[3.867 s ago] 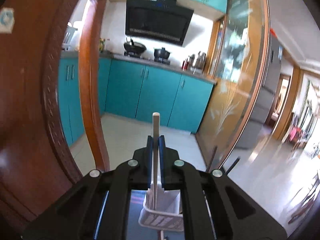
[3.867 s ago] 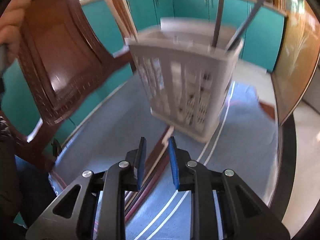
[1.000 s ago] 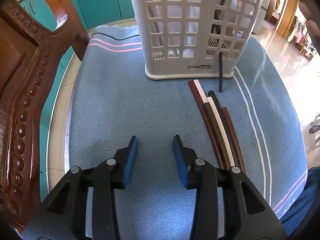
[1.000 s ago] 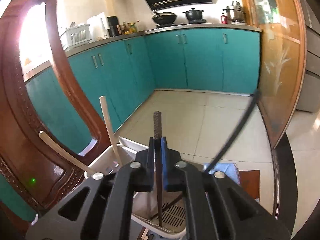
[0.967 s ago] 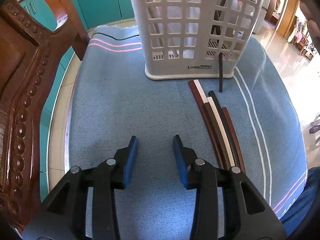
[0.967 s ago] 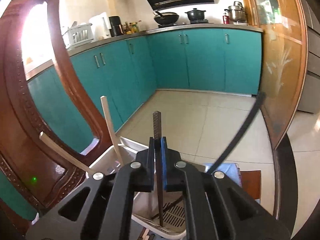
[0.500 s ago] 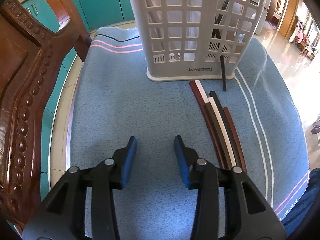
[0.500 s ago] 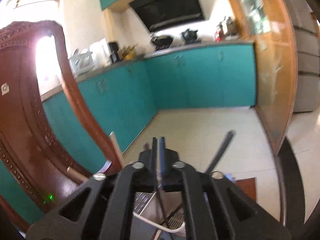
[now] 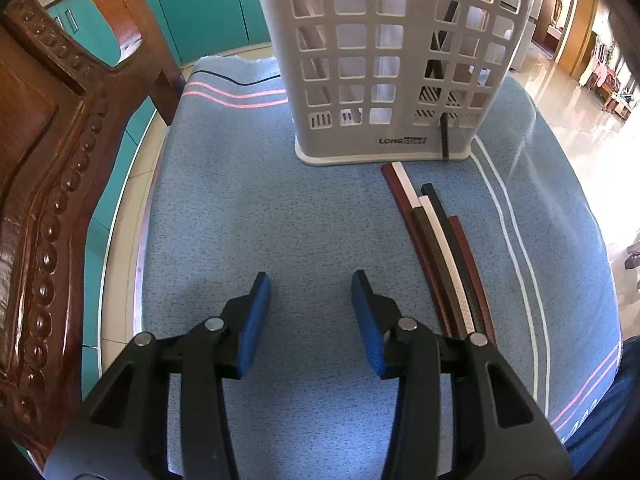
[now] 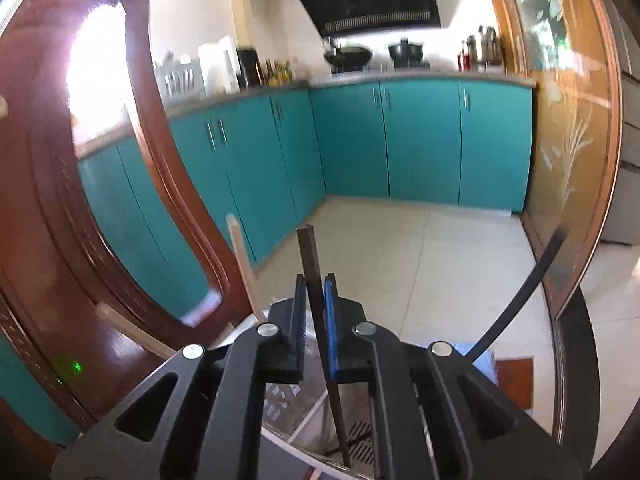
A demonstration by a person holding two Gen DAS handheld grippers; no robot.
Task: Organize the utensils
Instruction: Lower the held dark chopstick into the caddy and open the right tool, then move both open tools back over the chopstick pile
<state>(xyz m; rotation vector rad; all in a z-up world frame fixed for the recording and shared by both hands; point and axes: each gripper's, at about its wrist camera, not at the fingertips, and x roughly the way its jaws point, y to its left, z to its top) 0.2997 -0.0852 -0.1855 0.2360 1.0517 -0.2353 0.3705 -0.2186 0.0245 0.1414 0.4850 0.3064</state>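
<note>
A white slotted utensil basket [image 9: 384, 60] stands upright on the blue cloth [image 9: 260, 208]. Several chopsticks [image 9: 440, 248], brown, white and black, lie side by side on the cloth to its right front. One dark stick [image 9: 444, 136] pokes out through the basket's lower wall. My left gripper [image 9: 311, 276] hovers over bare cloth in front of the basket, jaws opening, nothing between them. My right gripper [image 10: 314, 280] is above the basket [image 10: 304, 428], jaws closing on a dark chopstick [image 10: 308, 252] whose lower end reaches into the basket.
A carved wooden chair back [image 9: 44, 168] rises at the left. Light wooden chopsticks [image 10: 240, 256] and a black one [image 10: 520, 300] lean out of the basket. Teal kitchen cabinets [image 10: 420, 140] and a tiled floor lie beyond. A person's blue-clad leg [image 9: 612, 400] is at the right edge.
My right gripper has risen and tipped upward; the dark chopstick now leans slightly between its jaws. My left gripper has stayed in place with its jaws a little wider.
</note>
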